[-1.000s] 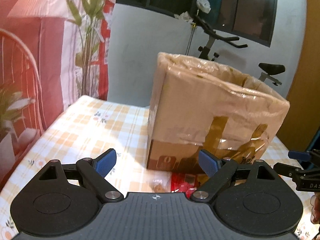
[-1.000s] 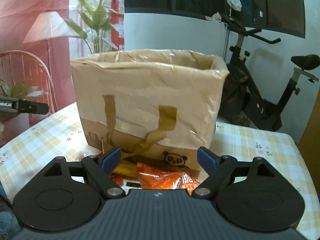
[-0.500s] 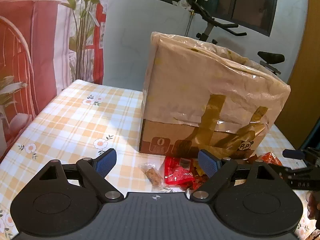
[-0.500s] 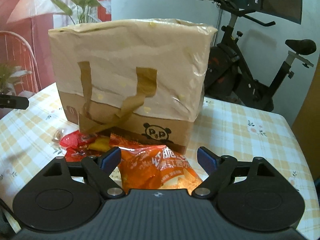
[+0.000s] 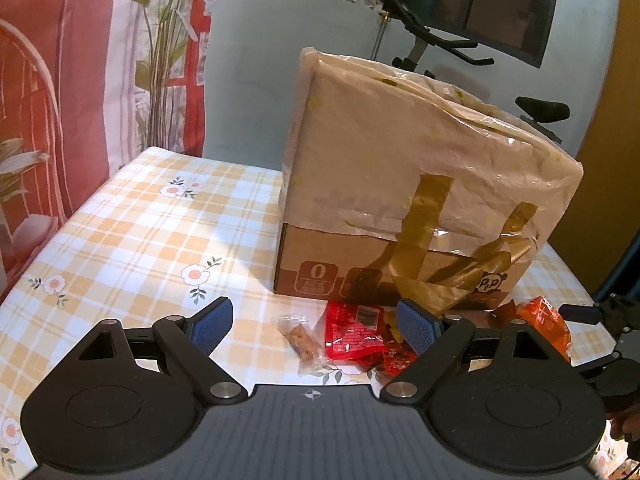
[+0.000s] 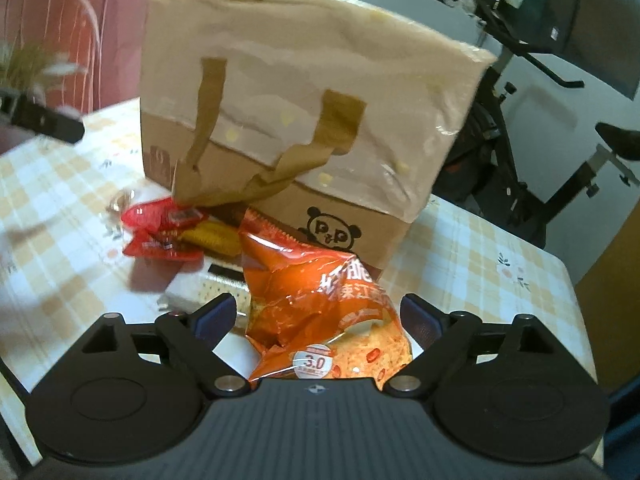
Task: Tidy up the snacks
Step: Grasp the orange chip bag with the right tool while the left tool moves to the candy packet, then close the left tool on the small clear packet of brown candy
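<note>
Checked table (image 5: 132, 236) is partly hidden by bag-lined box (image 5: 416, 200); snack packets are half-obscured. Left tongs (image 5: 316, 326) are held apart; right tongs (image 6: 318, 318) are opening astride orange packet (image 6: 316, 308), unpressed.

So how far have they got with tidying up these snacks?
Barely begun, it seems. Nothing looks put away: the orange chip bag, red packets and small clear packet all lie on the table in front of the box. Neither gripper holds anything. The right gripper is opening around the chip bag; the left gripper hangs open above the packets. All the sorting remains.
</note>
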`<state>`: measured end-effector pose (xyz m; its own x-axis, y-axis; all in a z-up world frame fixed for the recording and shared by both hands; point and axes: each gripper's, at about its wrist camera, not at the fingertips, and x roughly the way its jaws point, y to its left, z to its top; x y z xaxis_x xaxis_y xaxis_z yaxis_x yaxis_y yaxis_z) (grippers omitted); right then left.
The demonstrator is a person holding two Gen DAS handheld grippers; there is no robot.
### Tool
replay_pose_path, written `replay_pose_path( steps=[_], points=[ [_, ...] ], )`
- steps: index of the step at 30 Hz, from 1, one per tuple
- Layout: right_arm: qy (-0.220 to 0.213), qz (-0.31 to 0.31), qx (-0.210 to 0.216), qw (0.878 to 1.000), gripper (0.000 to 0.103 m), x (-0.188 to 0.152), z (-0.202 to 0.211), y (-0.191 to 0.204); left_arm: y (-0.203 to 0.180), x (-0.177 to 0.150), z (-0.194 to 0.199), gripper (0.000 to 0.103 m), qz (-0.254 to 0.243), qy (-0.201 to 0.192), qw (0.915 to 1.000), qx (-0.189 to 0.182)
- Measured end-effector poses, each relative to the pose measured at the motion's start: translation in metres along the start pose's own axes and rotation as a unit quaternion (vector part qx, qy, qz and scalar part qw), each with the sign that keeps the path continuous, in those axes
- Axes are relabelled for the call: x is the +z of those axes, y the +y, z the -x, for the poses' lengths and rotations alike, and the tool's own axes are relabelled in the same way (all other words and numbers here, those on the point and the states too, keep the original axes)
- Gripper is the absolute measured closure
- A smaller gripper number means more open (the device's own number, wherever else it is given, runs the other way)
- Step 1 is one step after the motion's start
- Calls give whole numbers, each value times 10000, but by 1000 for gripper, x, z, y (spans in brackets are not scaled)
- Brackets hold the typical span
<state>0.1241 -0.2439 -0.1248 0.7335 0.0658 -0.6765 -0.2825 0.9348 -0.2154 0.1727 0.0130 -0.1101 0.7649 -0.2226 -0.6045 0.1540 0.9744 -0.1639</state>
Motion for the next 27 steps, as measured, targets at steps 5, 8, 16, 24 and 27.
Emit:
replay_pose_path(
  steps=[5, 8, 16, 24, 27],
  points=[
    [127, -59, -172, 9998, 12, -2, -14, -2, 0, -1, -2, 13, -6, 51, 10000, -7],
    [116, -196, -155, 9996, 12, -6, -17, -5, 0, -2, -4, 13, -13, 84, 10000, -14],
    [-38, -225, -43, 9997, 26, -15, -12, -1, -1, -7, -18, 24, -81, 323, 9994, 26],
    [-67, -261, -6, 9996, 28, -17, -12, 0, 0, -12, -46, 41, -82, 551, 9984, 88],
    [-66, -289, 10, 9996, 28, -17, -11, 0, 2, -10, -62, 47, -27, 623, 9979, 200]
  ],
)
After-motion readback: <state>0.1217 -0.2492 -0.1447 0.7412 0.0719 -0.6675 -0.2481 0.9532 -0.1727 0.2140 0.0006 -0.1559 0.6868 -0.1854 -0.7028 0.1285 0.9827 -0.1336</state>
